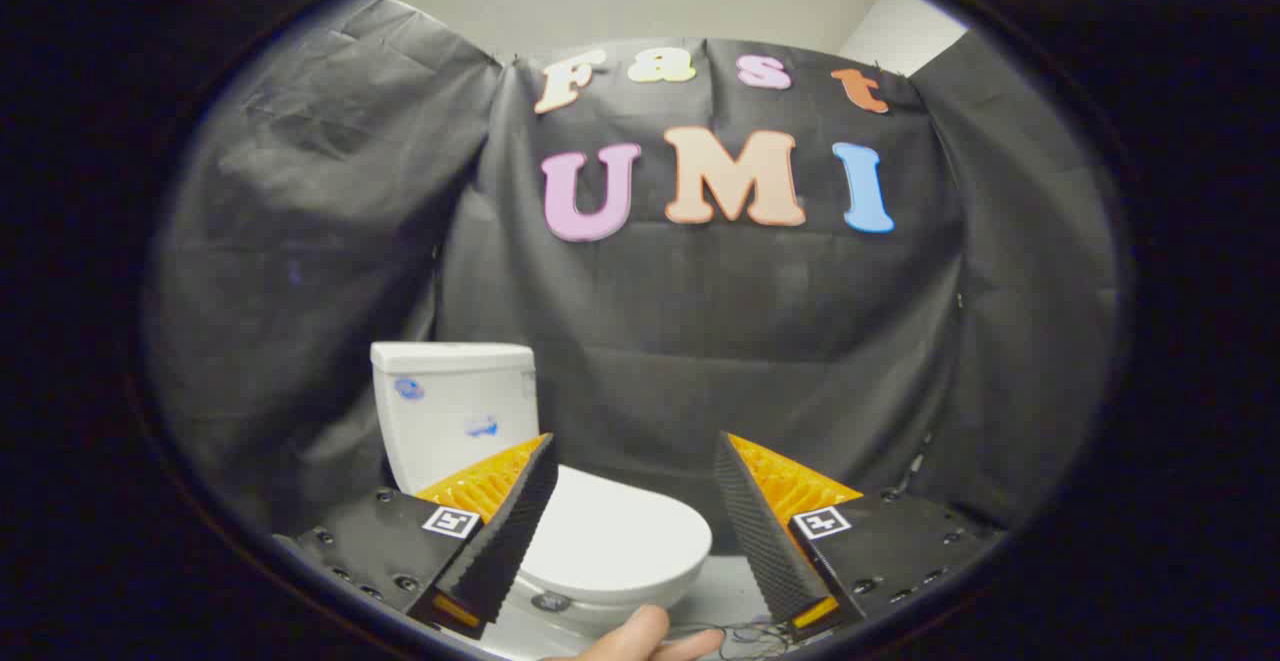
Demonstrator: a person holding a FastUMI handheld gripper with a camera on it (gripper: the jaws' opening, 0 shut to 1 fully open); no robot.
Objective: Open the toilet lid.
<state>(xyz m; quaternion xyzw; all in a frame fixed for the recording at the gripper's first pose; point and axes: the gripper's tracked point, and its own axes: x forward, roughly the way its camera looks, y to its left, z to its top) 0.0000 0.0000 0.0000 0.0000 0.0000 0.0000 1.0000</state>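
The gripper (635, 471) hangs above and in front of a white toilet (560, 501), its two orange-and-black fingers (500, 531) spread wide with nothing between them but open air. The toilet lid (610, 536) lies flat and closed over the bowl, below the fingers and slightly ahead of them; its rounded front reaches into the gap between the fingers, nearer the left one, which covers the lid's left part. Neither finger touches the lid. The white tank (452, 411) stands upright beyond the left finger, against the black cloth wall (700, 341) that runs behind everything. Beneath the gap, nearer than the lid's front rim, part of a person's hand (645, 638) shows, with thin dark cables (745, 633) lying on the pale floor (715, 596) just beside it.
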